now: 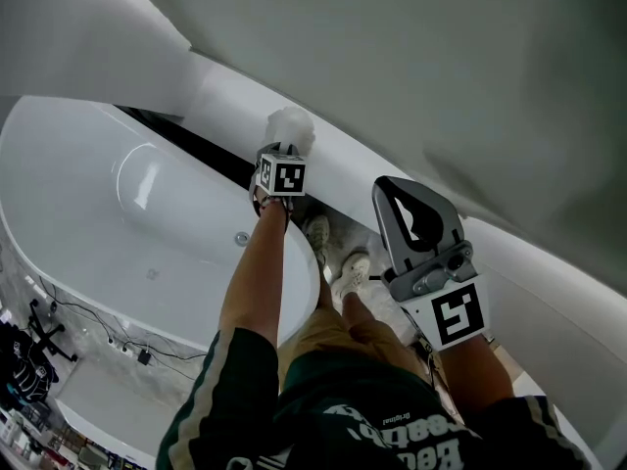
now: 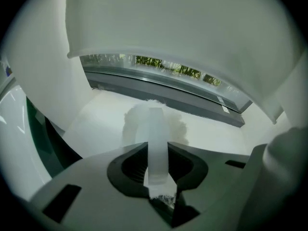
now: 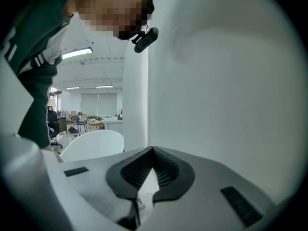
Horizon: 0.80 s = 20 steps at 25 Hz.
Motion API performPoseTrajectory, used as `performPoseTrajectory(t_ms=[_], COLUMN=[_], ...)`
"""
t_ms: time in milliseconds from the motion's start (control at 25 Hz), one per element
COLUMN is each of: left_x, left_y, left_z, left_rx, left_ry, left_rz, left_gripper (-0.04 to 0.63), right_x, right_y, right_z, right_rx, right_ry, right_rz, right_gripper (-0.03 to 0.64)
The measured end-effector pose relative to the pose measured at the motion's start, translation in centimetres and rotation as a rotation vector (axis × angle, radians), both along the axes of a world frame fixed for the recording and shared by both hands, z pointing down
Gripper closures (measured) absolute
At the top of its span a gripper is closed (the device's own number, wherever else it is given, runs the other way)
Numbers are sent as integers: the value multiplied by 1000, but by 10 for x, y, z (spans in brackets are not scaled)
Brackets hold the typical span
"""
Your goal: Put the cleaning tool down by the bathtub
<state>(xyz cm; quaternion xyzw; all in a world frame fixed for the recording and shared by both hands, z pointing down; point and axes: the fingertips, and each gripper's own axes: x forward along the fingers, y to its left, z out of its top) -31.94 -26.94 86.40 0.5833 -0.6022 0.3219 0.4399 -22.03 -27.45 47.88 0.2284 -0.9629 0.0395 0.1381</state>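
Observation:
The cleaning tool is a white fluffy head (image 1: 291,123) on a flat translucent handle (image 2: 157,148). My left gripper (image 1: 281,155) is shut on that handle, pointing steeply down, and the fluffy head (image 2: 154,121) sticks out past the jaws over a white ledge (image 2: 101,124). I cannot tell whether the head touches the ledge. The white bathtub (image 1: 108,213) lies to the left of this gripper. My right gripper (image 1: 390,186) is held off to the right, shut with nothing between its jaws. In the right gripper view it (image 3: 153,149) faces a white wall.
The person's two shoes (image 1: 333,258) stand on the floor between the tub and the curved white ledge (image 1: 392,164). A dark window frame (image 2: 168,93) runs behind the ledge. Cables and a black stand (image 1: 44,336) lie beyond the tub's left rim.

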Motion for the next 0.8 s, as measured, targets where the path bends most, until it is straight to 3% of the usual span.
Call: performPoseTrajectory(t_ms=[520, 800], left_x=[12, 9], left_y=[10, 9], left_z=[50, 62], left_rx=[-150, -125], left_ry=[-5, -3], left_rz=[60, 50], left_gripper=[499, 499], right_x=[10, 20], right_y=[-12, -13], right_z=[10, 24], right_rx=[0, -25], right_ry=[-2, 29], right_rz=[50, 77], right_gripper=[601, 601])
